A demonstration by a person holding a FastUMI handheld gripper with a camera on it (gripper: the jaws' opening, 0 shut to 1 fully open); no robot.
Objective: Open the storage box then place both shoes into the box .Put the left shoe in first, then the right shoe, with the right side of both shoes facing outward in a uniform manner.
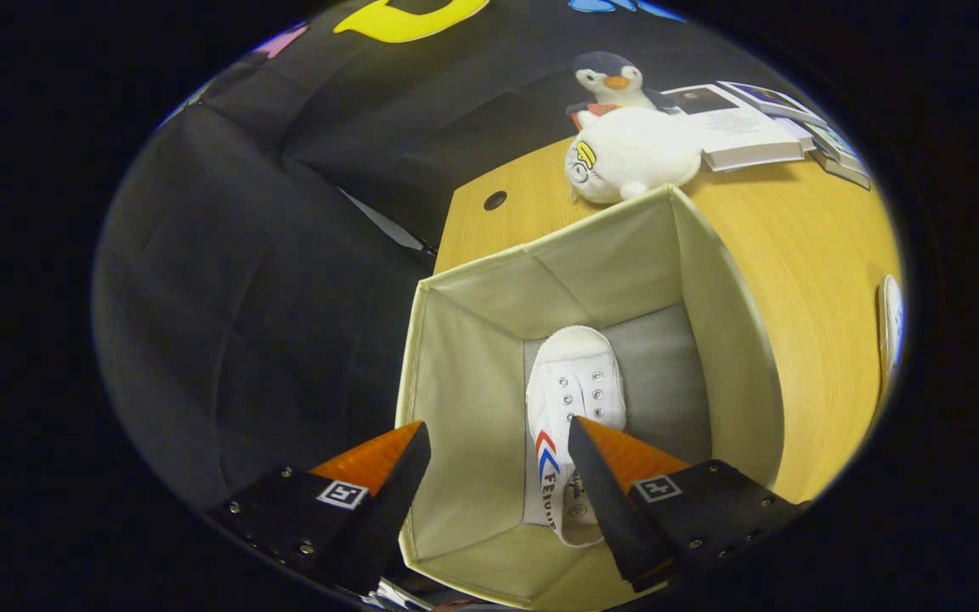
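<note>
claw (498,442) hangs released over the open cream fabric storage box (464,374), gripping nothing. white canvas lace-up shoe (570,399) lies on the box floor, toe toward 12 o'clock. second white shoe (891,327) waits on the wooden surface (804,255) at 3 o'clock, probably next.

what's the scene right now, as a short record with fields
box: open storage box on the wooden table
shoe in box: one white shoe on the box floor, toe pointing away from the gripper
second shoe: white shoe on the table, beyond the box's side
gripper: gripper open above the box, holding nothing
background: plush toys, books
</note>
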